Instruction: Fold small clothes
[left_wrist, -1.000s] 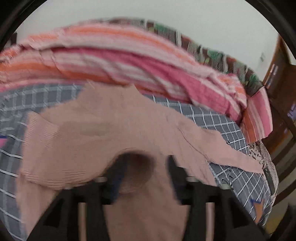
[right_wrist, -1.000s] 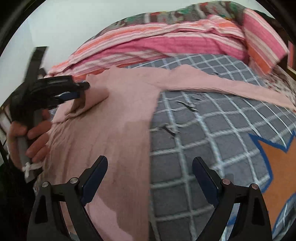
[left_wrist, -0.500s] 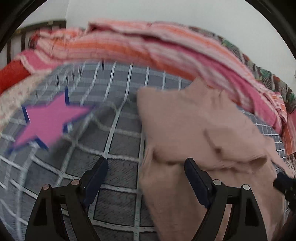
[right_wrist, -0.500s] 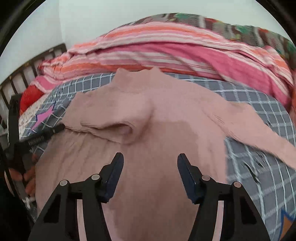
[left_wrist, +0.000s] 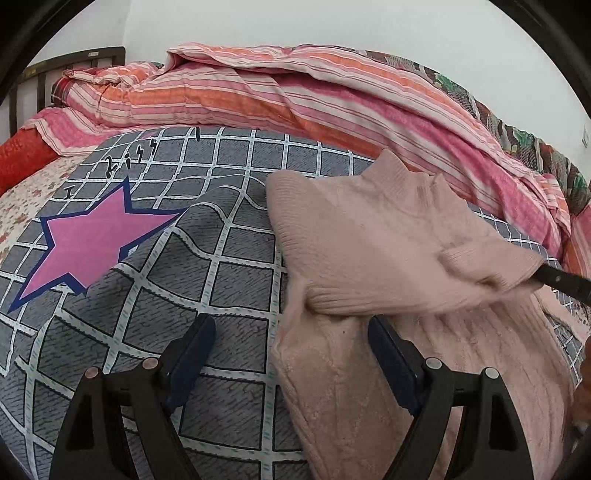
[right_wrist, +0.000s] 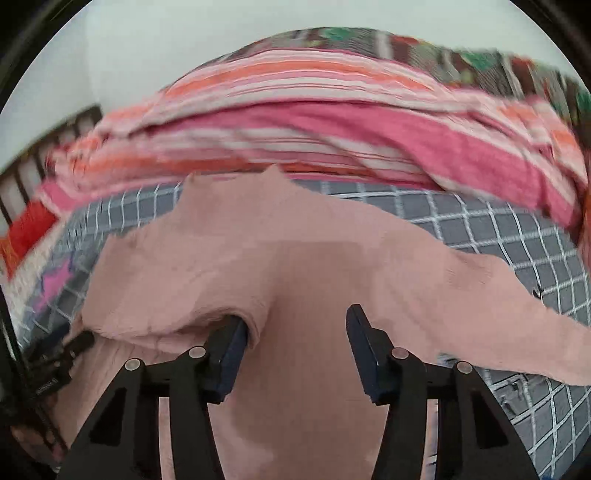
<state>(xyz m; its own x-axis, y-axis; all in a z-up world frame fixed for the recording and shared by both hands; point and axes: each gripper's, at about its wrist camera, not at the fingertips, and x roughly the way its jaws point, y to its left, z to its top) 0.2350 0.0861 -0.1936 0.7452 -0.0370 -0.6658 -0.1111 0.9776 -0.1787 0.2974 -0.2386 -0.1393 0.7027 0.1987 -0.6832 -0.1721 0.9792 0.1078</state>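
A pink knit sweater (left_wrist: 388, 236) lies on the checked bedspread (left_wrist: 207, 258), its left sleeve folded across the chest and its other sleeve (right_wrist: 480, 295) stretched out to the right. My left gripper (left_wrist: 291, 343) hovers open over the sweater's left edge, holding nothing. My right gripper (right_wrist: 295, 339) hangs low over the sweater's body with its jaws closing. The folded sleeve's cuff (right_wrist: 243, 314) lies against its left finger, and the pads press on nothing. One right finger (left_wrist: 561, 282) shows beside the cuff in the left wrist view.
A striped pink and orange quilt (left_wrist: 295, 92) is heaped along the far side of the bed. A pink star (left_wrist: 88, 240) is printed on the bedspread to the left. A dark headboard (left_wrist: 55, 70) stands at the far left.
My left gripper let go of the sleeve, opened and drew back to the sweater's left edge. My right gripper swung left from the bedspread over the sweater's body, and its jaws narrowed.
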